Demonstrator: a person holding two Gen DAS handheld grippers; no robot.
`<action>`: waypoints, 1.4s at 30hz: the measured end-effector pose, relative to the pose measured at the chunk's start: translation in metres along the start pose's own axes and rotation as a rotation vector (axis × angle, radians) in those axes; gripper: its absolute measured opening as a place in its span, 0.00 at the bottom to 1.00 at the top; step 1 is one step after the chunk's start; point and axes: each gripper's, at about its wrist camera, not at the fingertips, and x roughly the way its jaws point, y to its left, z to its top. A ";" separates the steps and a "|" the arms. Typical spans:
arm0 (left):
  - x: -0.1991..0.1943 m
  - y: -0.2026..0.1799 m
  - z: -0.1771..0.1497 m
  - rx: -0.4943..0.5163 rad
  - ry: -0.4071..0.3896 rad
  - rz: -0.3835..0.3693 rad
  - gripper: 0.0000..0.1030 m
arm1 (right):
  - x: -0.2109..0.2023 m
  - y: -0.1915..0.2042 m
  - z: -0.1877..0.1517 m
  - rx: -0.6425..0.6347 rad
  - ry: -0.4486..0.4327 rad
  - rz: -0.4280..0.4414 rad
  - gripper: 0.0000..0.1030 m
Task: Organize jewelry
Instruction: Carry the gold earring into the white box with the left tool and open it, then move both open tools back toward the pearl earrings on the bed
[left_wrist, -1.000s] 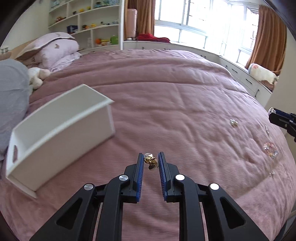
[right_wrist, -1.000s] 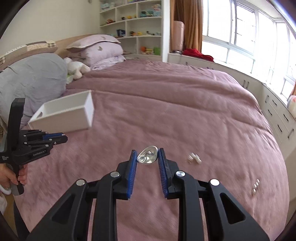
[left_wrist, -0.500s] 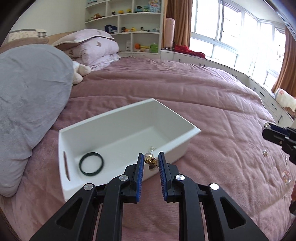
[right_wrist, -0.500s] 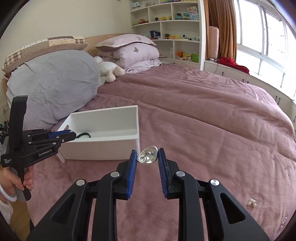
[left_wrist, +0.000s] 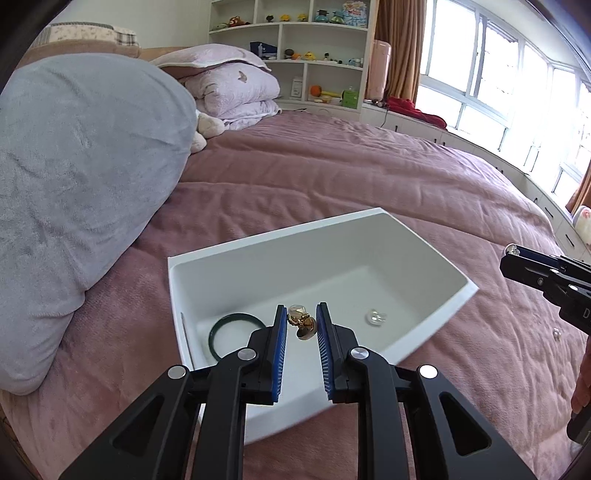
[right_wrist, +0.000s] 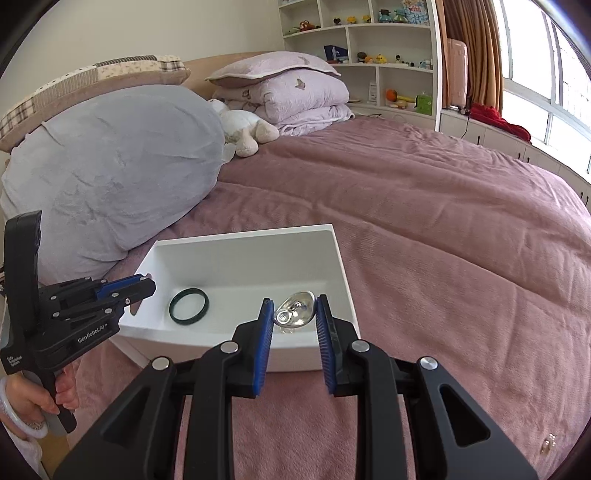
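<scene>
Gold earring (left_wrist: 302, 325) pinched between left fingers (left_wrist: 279, 349), above white box (left_wrist: 280, 236).

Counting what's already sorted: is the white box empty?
No, the white box already holds a dark green ring and a small clear piece.

A bedroom setting with bedding, shelving and windows

A mauve bedspread (left_wrist: 351, 177) is spread across the bed, and a large grey pillow (left_wrist: 74, 177) is propped at its left side. Folded lilac quilts (right_wrist: 295, 96) are stacked near the headboard, with a pale plush toy (right_wrist: 243, 127) laid just beside them. A patchwork cushion (right_wrist: 92, 79) is seen behind the grey pillow. White wall shelves (right_wrist: 369, 48) are filled with small figurines. Brown curtains (right_wrist: 469, 40) are hung beside the bright windows (left_wrist: 498, 74), and a red cloth (right_wrist: 498, 123) is left on the window ledge.
</scene>
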 end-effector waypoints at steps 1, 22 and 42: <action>0.003 0.003 0.002 -0.006 0.003 0.006 0.21 | 0.006 0.001 0.002 0.001 0.006 0.001 0.23; 0.072 0.024 0.004 -0.009 0.119 0.069 0.28 | 0.143 0.031 0.011 -0.008 0.180 0.006 0.23; -0.039 -0.010 -0.035 0.035 -0.096 0.036 0.77 | -0.024 0.011 -0.005 -0.041 -0.118 -0.070 0.79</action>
